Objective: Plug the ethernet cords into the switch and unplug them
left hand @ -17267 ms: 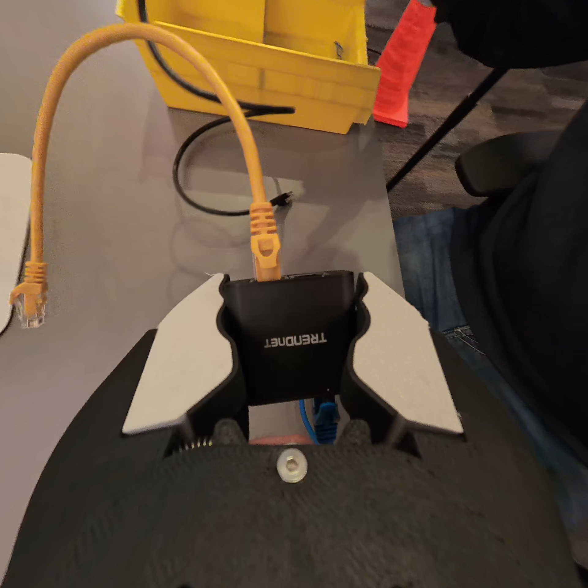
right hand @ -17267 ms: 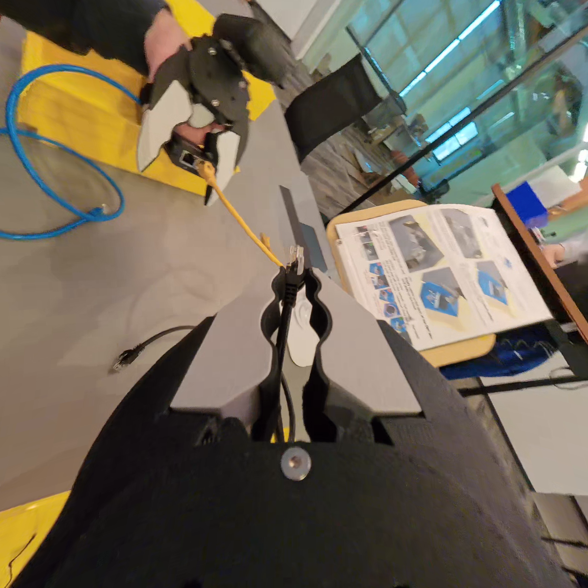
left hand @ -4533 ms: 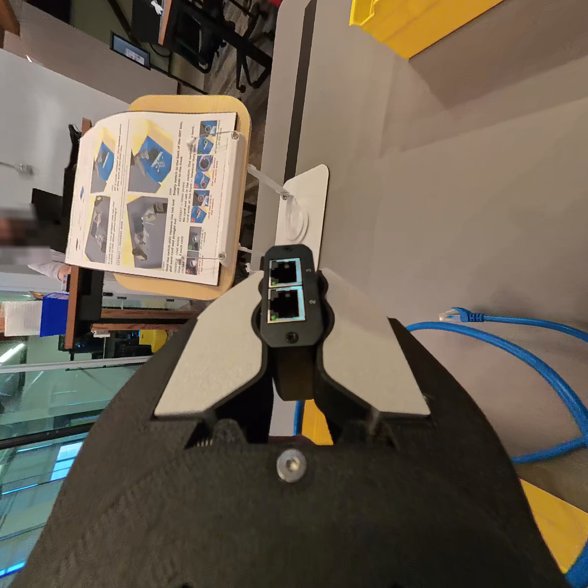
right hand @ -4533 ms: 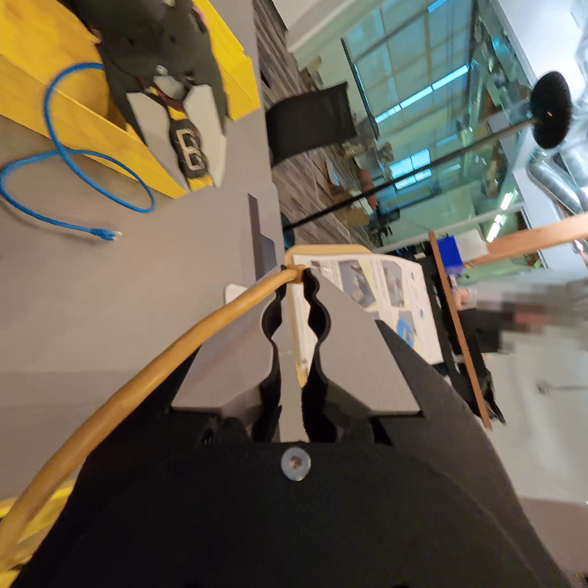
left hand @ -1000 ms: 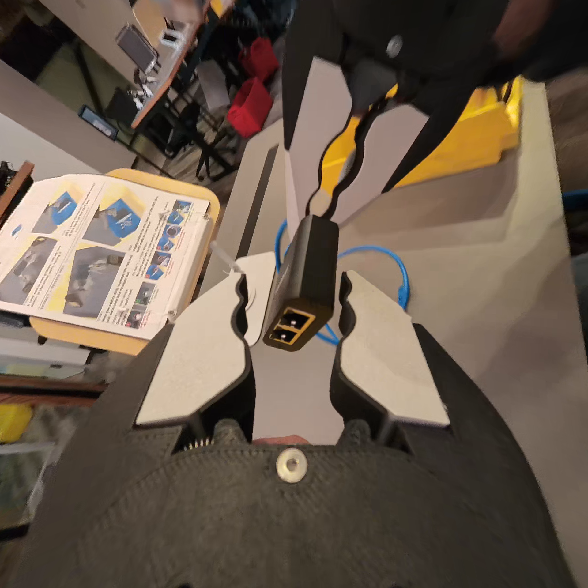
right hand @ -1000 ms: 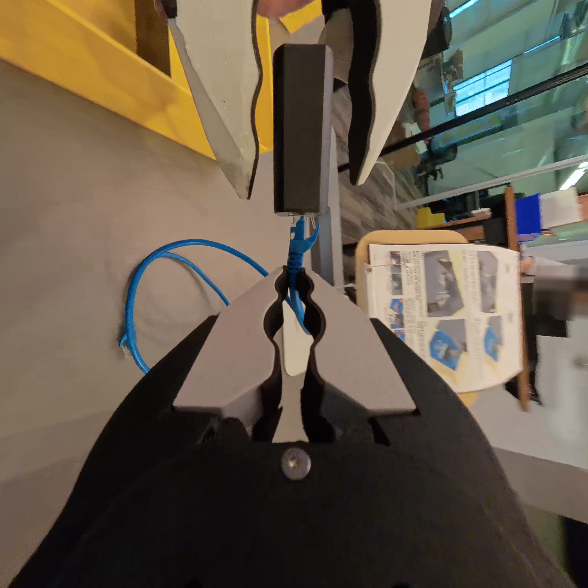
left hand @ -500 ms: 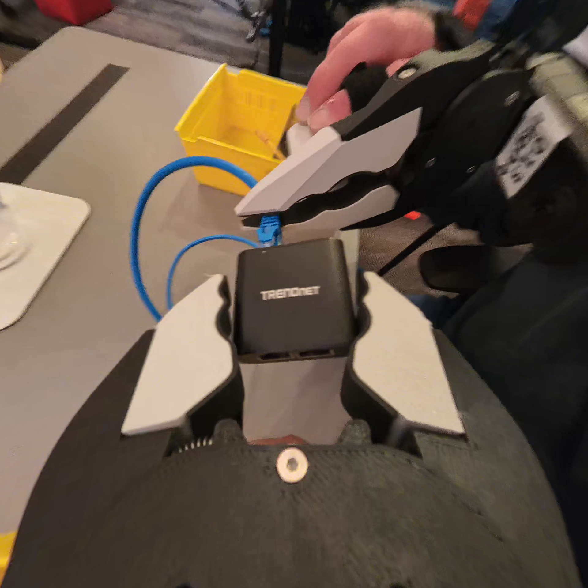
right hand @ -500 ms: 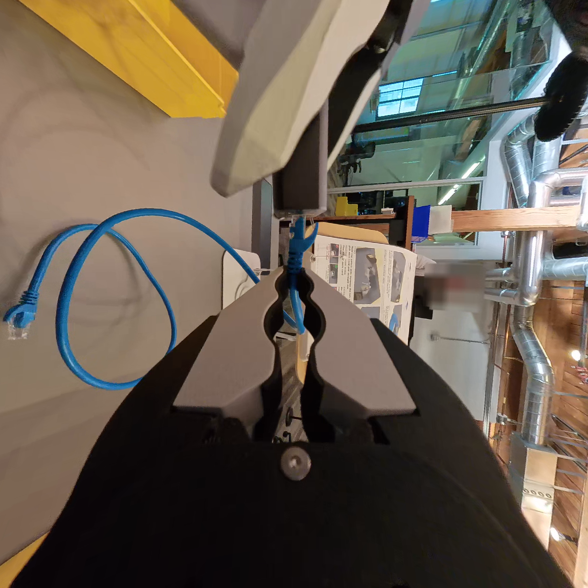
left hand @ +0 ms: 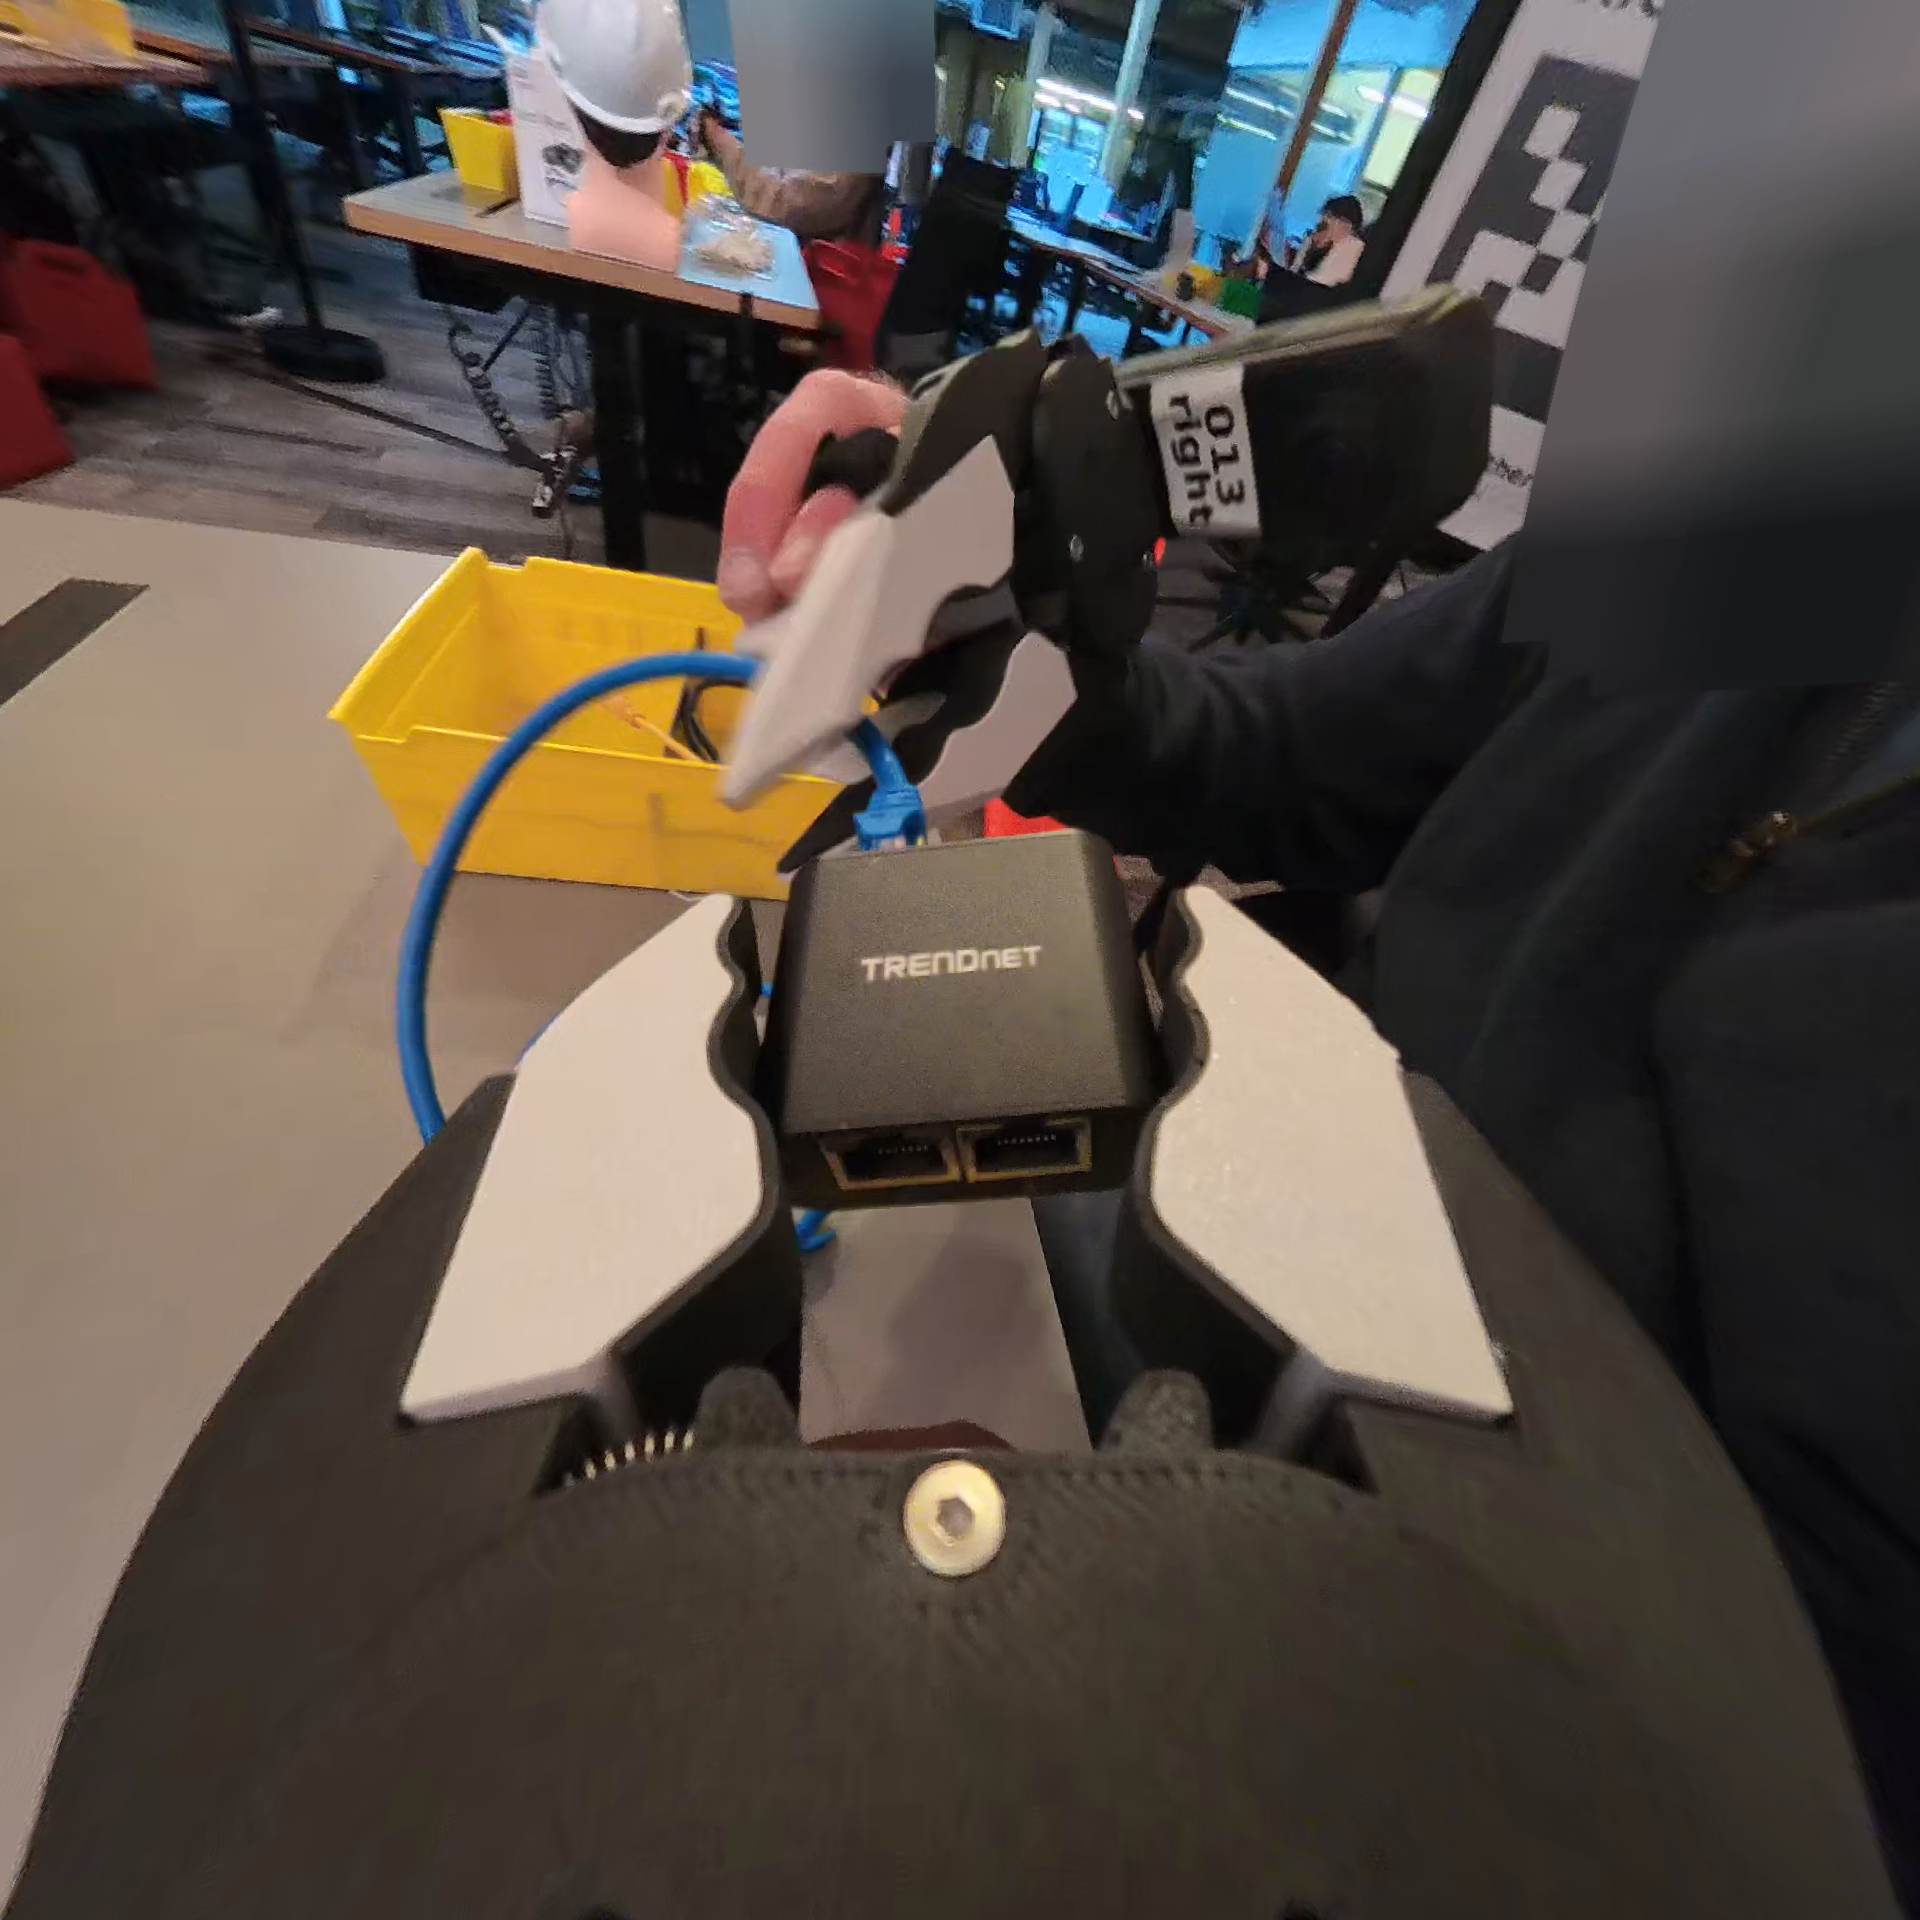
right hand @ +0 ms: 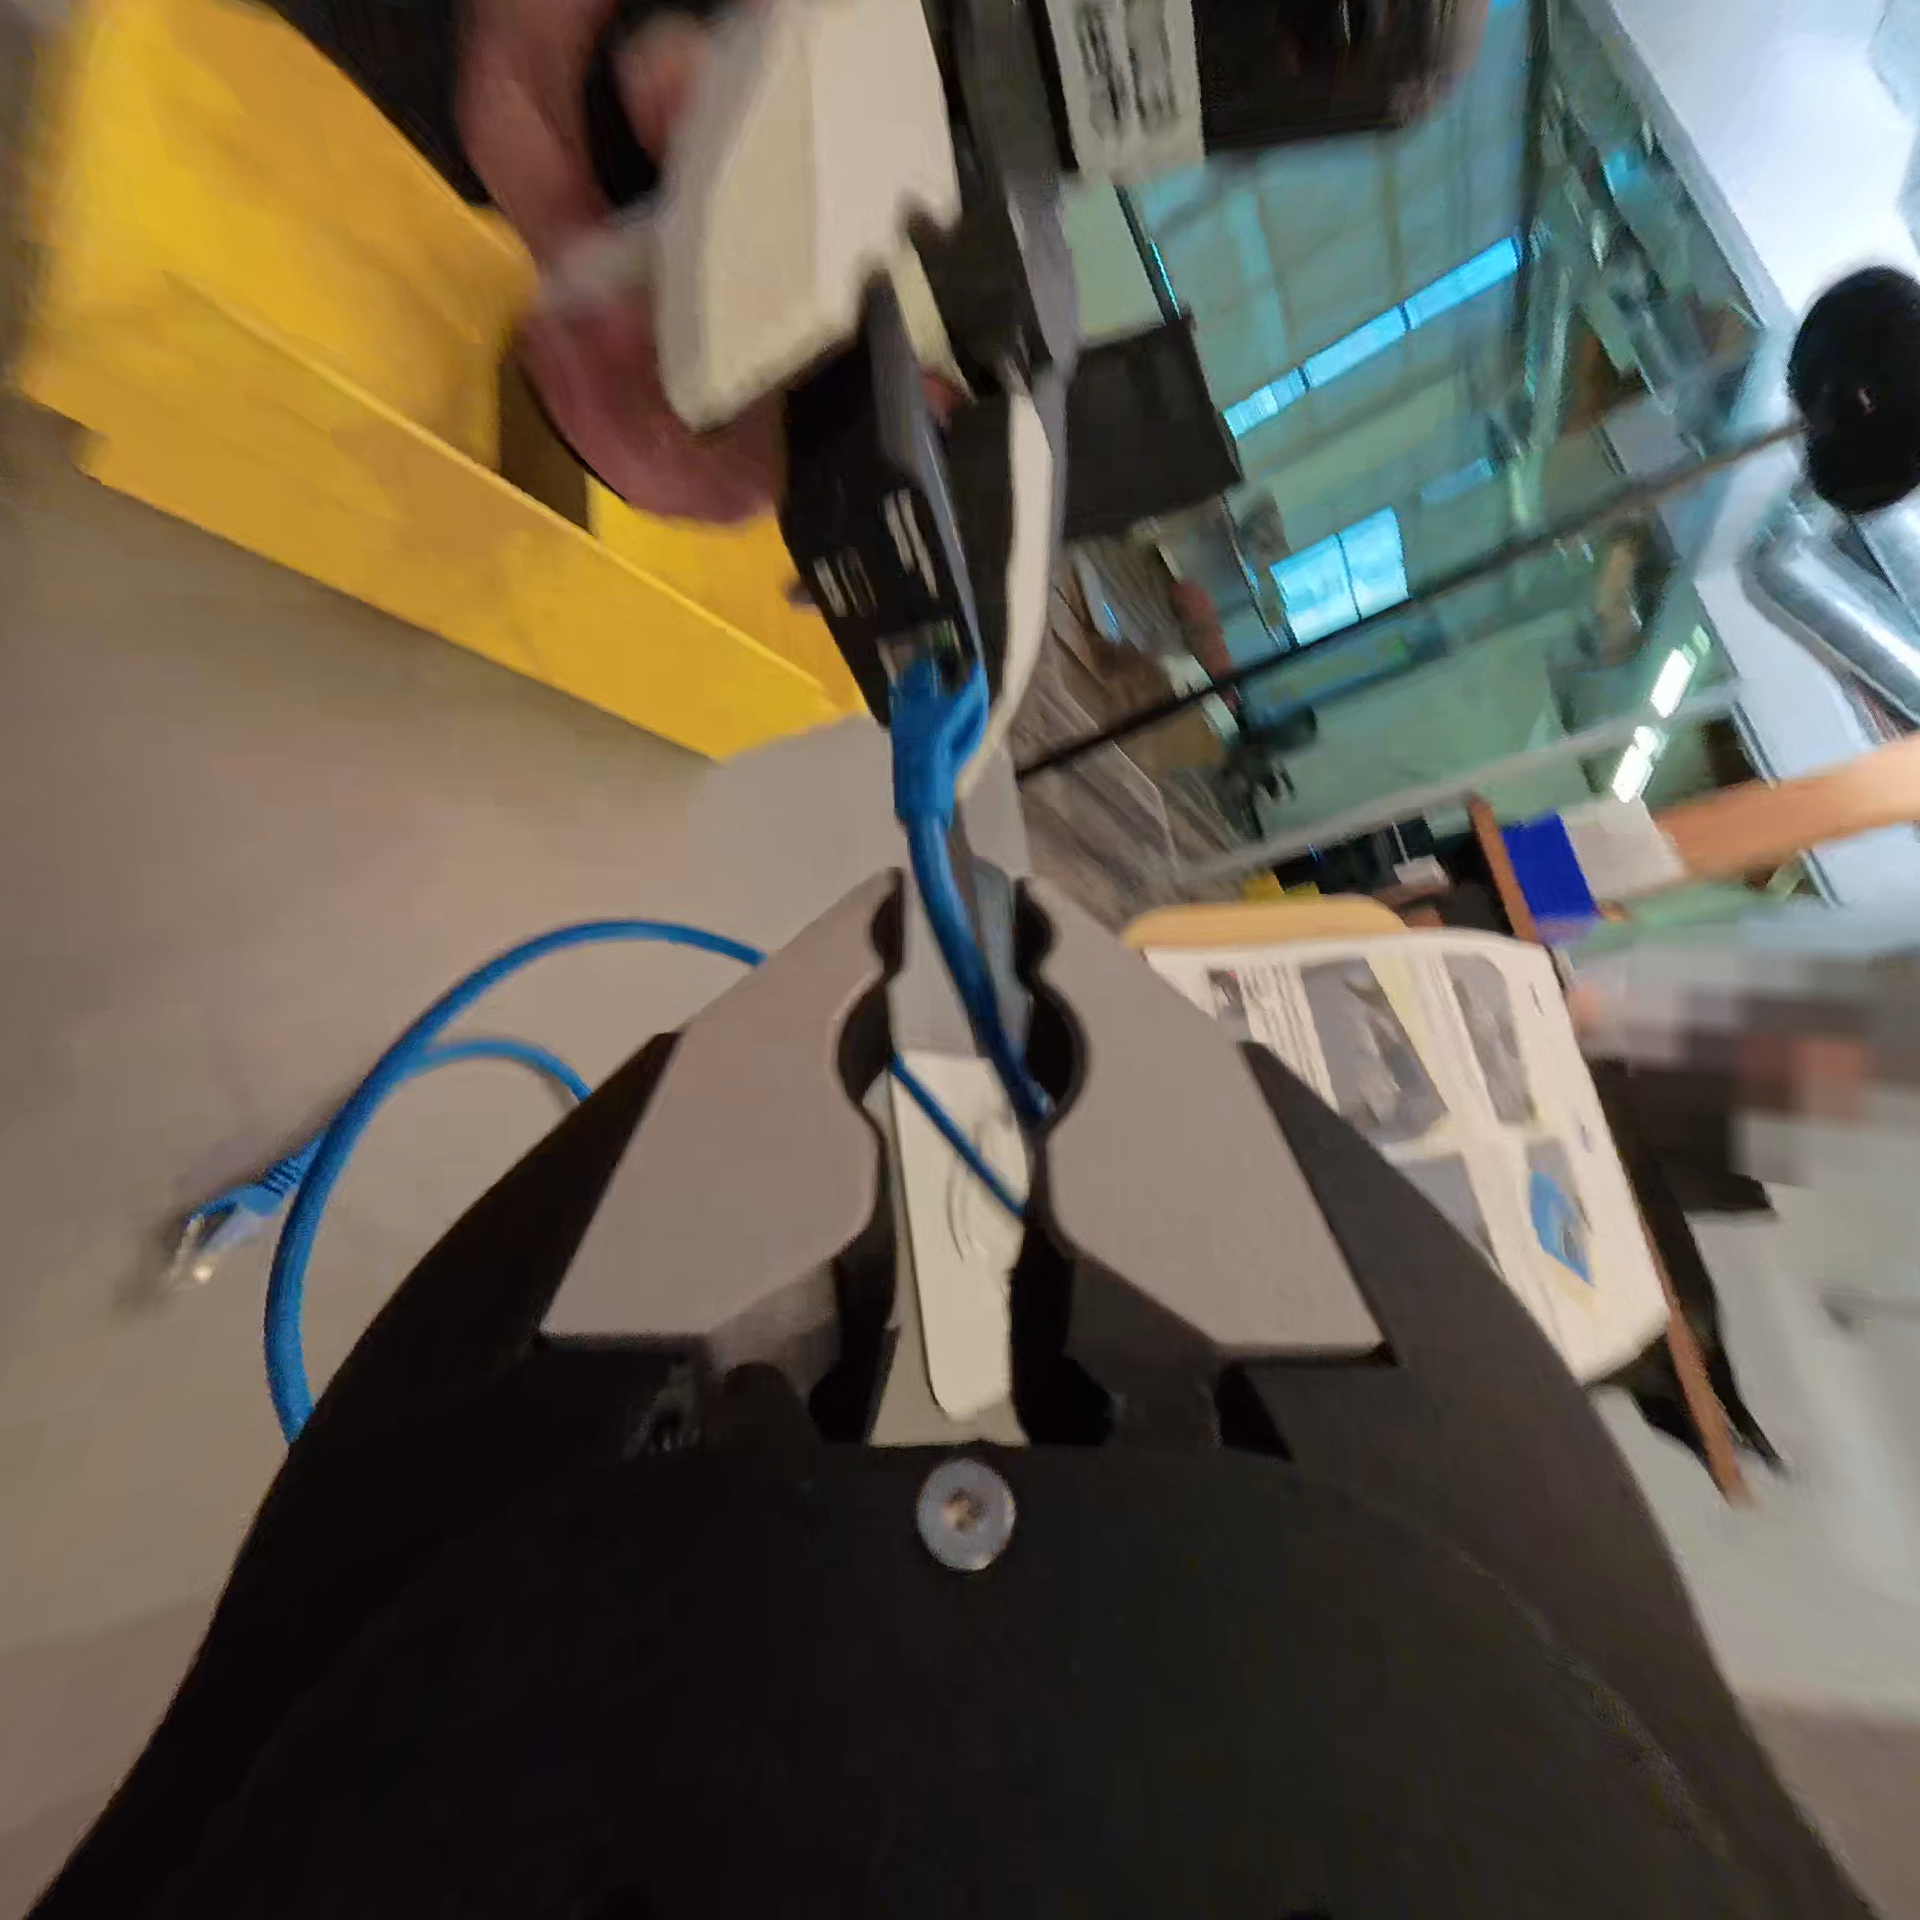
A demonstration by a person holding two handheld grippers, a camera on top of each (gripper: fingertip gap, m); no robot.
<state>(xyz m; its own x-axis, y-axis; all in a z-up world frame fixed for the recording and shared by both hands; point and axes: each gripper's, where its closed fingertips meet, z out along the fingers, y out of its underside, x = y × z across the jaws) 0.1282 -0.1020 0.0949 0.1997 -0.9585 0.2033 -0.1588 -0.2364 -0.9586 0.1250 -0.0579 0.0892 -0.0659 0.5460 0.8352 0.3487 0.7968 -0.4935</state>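
Left gripper (left hand: 956, 1049) jaws clamp the black switch (left hand: 961, 1013) by its sides; 1.0 s ago they stood apart from it. Two empty ports face the camera.

Right gripper (right hand: 961, 914) jaws now slightly parted, blue ethernet cord (right hand: 940, 914) running loosely between them; earlier they pinched it. Its plug (left hand: 886, 805) sits in the switch's far face.

Switch top carries white brand lettering; right gripper bears a white printed label.

Yellow bin (left hand: 540, 769) behind, on the grey table (left hand: 187, 935).

white lettering on black switch (left hand: 961, 1023), printed label on right hand-held gripper (left hand: 805, 774)
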